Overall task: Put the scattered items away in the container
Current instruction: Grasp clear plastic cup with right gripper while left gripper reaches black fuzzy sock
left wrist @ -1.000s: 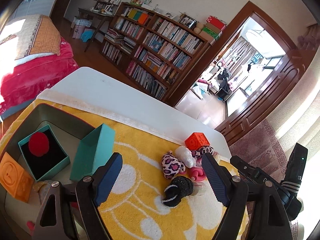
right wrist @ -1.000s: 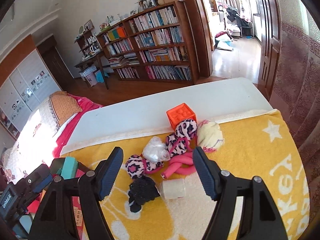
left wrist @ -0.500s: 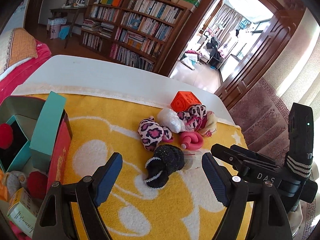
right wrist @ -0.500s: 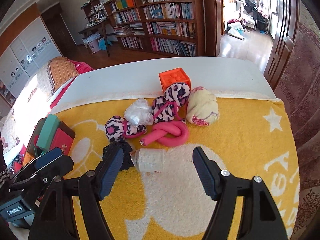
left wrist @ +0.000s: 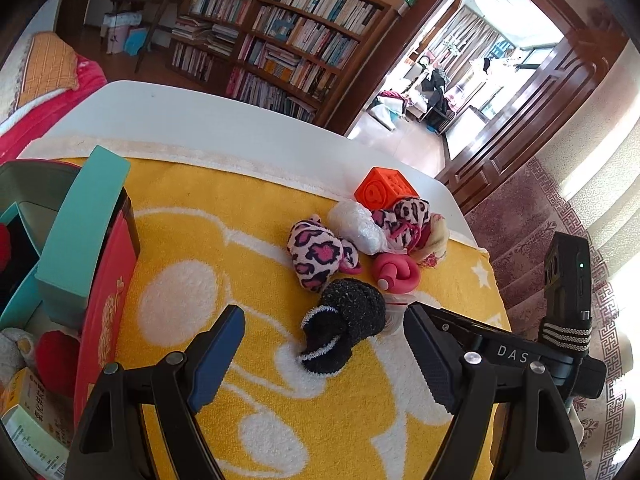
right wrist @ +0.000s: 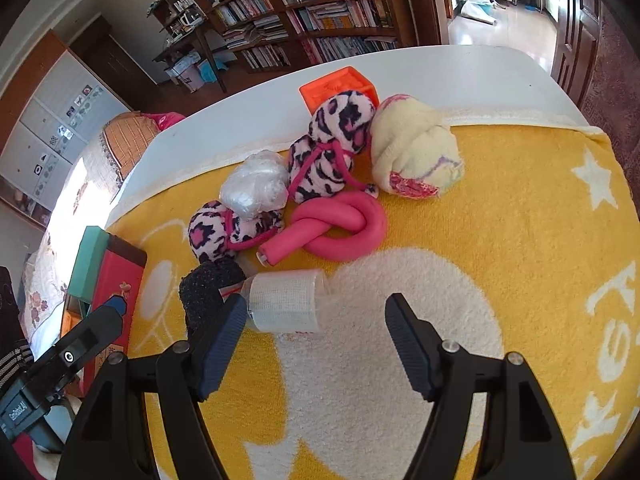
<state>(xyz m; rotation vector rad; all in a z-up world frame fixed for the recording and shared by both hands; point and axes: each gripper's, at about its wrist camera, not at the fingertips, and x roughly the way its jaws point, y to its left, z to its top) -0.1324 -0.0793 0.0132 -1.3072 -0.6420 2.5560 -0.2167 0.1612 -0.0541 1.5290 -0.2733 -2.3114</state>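
Two grippers are held low over a yellow towel (right wrist: 500, 240), both with jaws spread wide and nothing pinched. The right gripper (right wrist: 316, 344) is parked just short of a clear plastic bottle (right wrist: 286, 300) lying on its side, with its left finger nearly touching the bottle. The left gripper (left wrist: 324, 356) is lined up on a rolled black sock (left wrist: 344, 324), which sits between its fingers but isn't gripped.

Just past those, a knotted pink foam tube (right wrist: 340, 226) is seen, with a leopard-print sock bundle (right wrist: 224, 232) beside it and a crinkly clear plastic ball (right wrist: 256, 188) touching that. A second leopard bundle (right wrist: 332, 140) and a cream rolled cloth (right wrist: 416, 152) are piled further back, pretty much touching each other, and an orange cube (right wrist: 340, 86) is tucked behind them at the towel's edge.

Off to the left, the red box (left wrist: 108, 288) is found at the towel's side, already stuffed with a teal box (left wrist: 80, 240) and other bits. A bookshelf (left wrist: 280, 40) is seen way in the back.
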